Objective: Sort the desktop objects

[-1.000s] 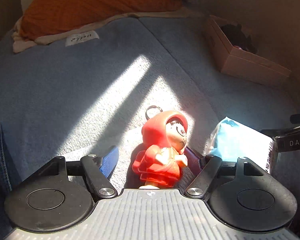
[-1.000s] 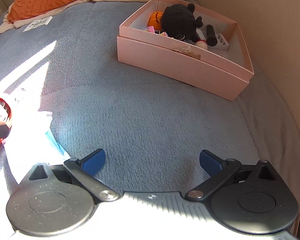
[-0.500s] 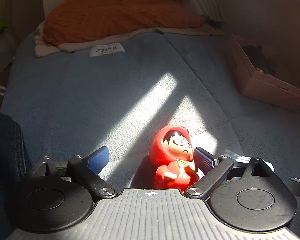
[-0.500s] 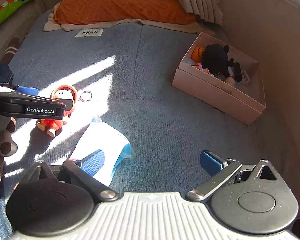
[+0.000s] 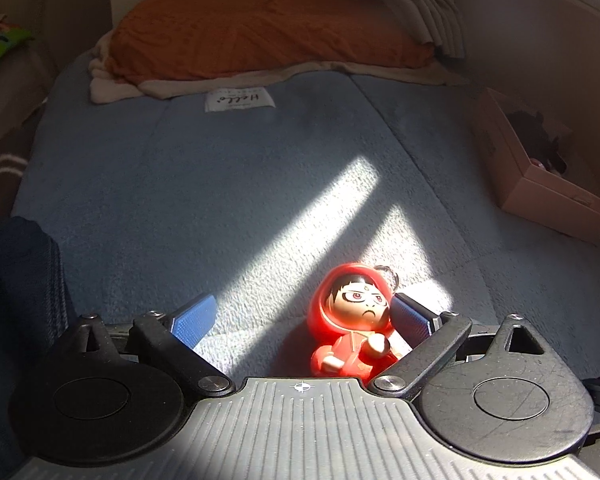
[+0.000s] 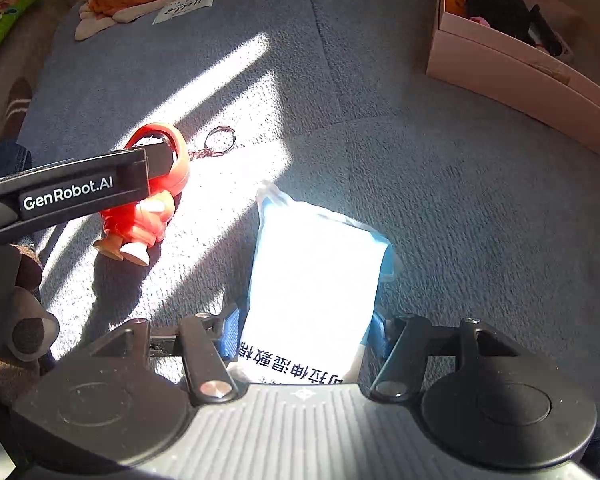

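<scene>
In the left wrist view, the left gripper (image 5: 302, 316) stands wide apart over a blue-grey carpeted floor (image 5: 228, 184) striped with sunlight. A red hooded figurine (image 5: 354, 322) with a keyring sits between the fingers, leaning against the right finger (image 5: 410, 314) while the left finger (image 5: 194, 316) is well clear of it, so nothing is clamped. Far ahead lies an orange blanket (image 5: 268, 24) with a small white label (image 5: 238, 100) reading "Hello" just in front of it, and a pink cardboard box (image 5: 540, 188) rests at the right, its dark contents hard to make out from here. In the right wrist view, the right gripper (image 6: 304, 334) straddles the near end of a white and blue packet (image 6: 316, 280) printed with Chinese characters; its blue pads sit just beside the packet's two edges, though whether they press on it I cannot tell. The packet lies flat on the floor in bright sun. To its left the figurine lies on the floor with the other gripper's black finger, marked GenRobot.AI, crossing its head, and its keyring (image 6: 220, 138) is stretched out beside it. The pink box stands at the upper right, holding a black plush toy (image 6: 500, 4) and something orange.
</scene>
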Motion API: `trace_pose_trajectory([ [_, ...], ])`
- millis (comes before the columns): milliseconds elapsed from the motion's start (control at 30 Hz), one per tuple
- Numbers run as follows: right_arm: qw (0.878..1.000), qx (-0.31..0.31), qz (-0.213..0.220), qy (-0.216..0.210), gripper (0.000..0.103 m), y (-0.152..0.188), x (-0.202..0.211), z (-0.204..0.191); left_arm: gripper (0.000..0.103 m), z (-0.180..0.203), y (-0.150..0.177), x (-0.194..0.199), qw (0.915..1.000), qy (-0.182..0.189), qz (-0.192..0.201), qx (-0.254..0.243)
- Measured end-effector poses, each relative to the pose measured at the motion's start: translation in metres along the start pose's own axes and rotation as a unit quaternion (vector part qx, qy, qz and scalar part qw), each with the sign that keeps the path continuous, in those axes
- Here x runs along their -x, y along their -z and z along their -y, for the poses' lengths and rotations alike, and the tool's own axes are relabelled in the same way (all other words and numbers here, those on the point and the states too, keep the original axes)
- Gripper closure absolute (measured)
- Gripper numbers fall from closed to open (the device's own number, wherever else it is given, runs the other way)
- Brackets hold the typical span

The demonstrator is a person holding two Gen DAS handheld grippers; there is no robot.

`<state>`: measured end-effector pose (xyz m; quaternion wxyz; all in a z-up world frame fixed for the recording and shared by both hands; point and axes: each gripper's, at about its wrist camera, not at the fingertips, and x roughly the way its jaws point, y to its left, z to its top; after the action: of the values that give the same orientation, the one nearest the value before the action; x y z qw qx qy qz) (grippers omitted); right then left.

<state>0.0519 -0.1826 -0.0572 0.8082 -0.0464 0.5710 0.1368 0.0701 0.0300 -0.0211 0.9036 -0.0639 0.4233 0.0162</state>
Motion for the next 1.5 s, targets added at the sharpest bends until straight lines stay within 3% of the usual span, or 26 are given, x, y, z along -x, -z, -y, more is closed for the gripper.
trace_pose_trajectory([
  [267, 1.0, 0.01, 0.016, 0.022, 0.046, 0.014, 0.015, 0.02, 0.005, 0.002, 0.001, 0.0, 1.0, 0.002, 0.0, -0.005],
  [433, 0.995, 0.017, 0.058, 0.084, 0.046, 0.011, 0.03, 0.052, 0.005, -0.019, -0.004, 0.009, 0.999, -0.009, 0.023, 0.037],
  [533, 0.989, 0.002, 0.072, 0.126, 0.046, 0.008, 0.025, 0.078, 0.004, -0.029, -0.004, 0.02, 0.9973, 0.024, 0.043, 0.053],
  [667, 0.989, -0.041, 0.073, 0.122, 0.045, 0.004, 0.014, 0.099, 0.003, 0.0, 0.007, 0.02, 0.9961, 0.081, 0.026, -0.024],
  [733, 0.988, -0.03, 0.082, 0.128, 0.045, 0.005, 0.014, 0.095, 0.003, 0.026, 0.016, 0.014, 0.9941, 0.061, 0.024, -0.086],
  [800, 0.986, -0.012, 0.091, 0.137, 0.045, 0.007, 0.014, 0.09, 0.004, 0.036, 0.019, 0.005, 0.9929, 0.04, 0.017, -0.111],
  [867, 0.985, -0.003, 0.096, 0.142, 0.045, 0.009, 0.011, 0.087, 0.008, 0.037, 0.019, -0.006, 0.994, 0.027, 0.001, -0.106],
  [933, 0.985, -0.001, 0.098, 0.143, 0.045, 0.009, 0.01, 0.084, 0.023, 0.034, 0.019, -0.013, 0.9946, 0.017, -0.012, -0.101],
  [1067, 0.984, 0.002, 0.1, 0.147, 0.045, 0.007, 0.007, 0.083, 0.031, 0.031, 0.02, -0.017, 0.9952, 0.01, -0.02, -0.095],
  [1133, 0.983, 0.012, 0.103, 0.154, 0.045, 0.009, 0.006, 0.081, 0.041, 0.032, 0.019, -0.016, 0.9951, 0.011, -0.017, -0.097],
  [1233, 0.98, 0.028, 0.109, 0.165, 0.045, 0.011, 0.004, 0.077, 0.042, 0.034, 0.02, -0.015, 0.9946, 0.009, -0.013, -0.103],
  [1400, 0.988, -0.011, 0.082, 0.13, 0.046, 0.007, 0.016, 0.087, 0.046, 0.042, 0.026, -0.008, 0.9919, -0.003, -0.007, -0.127],
  [1500, 0.996, -0.058, 0.051, 0.04, 0.047, 0.007, 0.038, 0.103, 0.046, 0.051, 0.03, 0.007, 0.9892, 0.003, -0.006, -0.146],
])
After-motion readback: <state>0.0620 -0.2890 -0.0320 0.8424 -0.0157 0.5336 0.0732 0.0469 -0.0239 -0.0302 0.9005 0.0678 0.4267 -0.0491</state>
